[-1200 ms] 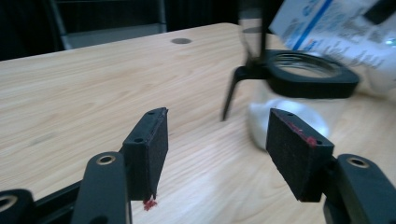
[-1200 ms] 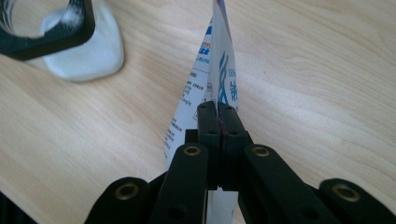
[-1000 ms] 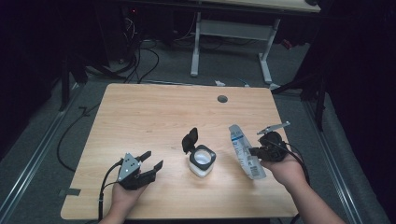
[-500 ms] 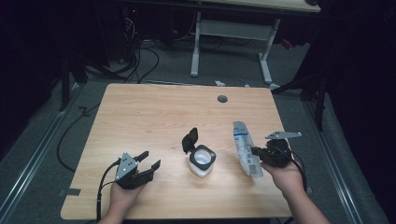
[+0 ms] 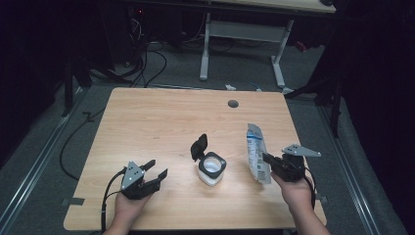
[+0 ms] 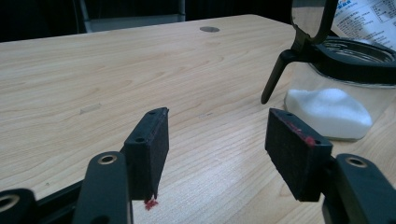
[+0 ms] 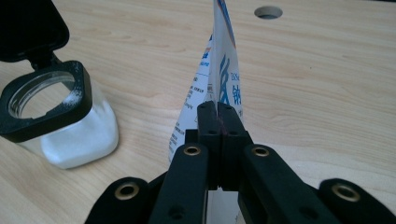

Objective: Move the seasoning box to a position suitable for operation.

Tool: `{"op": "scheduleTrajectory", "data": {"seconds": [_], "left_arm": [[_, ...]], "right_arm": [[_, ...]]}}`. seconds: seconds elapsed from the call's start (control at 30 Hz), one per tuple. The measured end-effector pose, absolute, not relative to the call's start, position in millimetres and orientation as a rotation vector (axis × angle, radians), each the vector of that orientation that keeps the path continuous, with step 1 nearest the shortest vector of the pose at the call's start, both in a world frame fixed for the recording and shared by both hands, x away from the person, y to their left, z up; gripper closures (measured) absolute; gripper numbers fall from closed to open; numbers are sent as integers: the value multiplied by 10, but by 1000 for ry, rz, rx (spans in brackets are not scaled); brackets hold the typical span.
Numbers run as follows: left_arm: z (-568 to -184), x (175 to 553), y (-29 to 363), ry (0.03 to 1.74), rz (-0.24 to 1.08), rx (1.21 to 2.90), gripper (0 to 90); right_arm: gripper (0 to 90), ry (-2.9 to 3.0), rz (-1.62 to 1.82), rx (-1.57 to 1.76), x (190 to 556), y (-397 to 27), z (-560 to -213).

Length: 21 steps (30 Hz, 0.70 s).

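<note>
Your table (image 5: 161, 117): wood top, one cable hole (image 5: 233, 104) near the far edge at 12 o'clock. Bare wood from 9 through 12 o'clock of the jar, so you have free room there; the near edge sits close behind both of your hands, so mind drift backward.

Jar (image 5: 211, 169): clear body, black collar, flip lid (image 5: 198, 146) standing open at its 11 o'clock, white granules filling the lower part. Judged rigid, moderately heavy, smooth-walled and possibly slippery; take it by the body below the collar, not the hinged lid.

Pouch (image 5: 257, 152): printed white-and-blue sachet, held upright at 3 o'clock of the jar, near but apart. Judged light, soft, crinkly; it will flop above the grip, and tipping it could spill contents.

Right gripper (image 7: 218, 112): jaws pressed together on the pouch's lower edge, film pinched between the pads.

Left gripper (image 6: 224, 140): jaws standing apart, nothing between them, at 9 o'clock of the jar, well clear.
</note>
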<state>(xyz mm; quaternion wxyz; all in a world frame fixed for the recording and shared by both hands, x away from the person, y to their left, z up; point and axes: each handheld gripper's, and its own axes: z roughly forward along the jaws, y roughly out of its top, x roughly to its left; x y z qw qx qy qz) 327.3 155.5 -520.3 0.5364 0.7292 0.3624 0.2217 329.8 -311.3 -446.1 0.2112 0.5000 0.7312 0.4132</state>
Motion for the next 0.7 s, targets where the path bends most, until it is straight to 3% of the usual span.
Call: {"op": "scheduleTrajectory", "data": {"seconds": [0.7], "left_arm": [[-5209,3256,1548,859,523,1740,403]], "right_arm": [[900,1843,1287,1305,3294,-3137,-4679]]}}
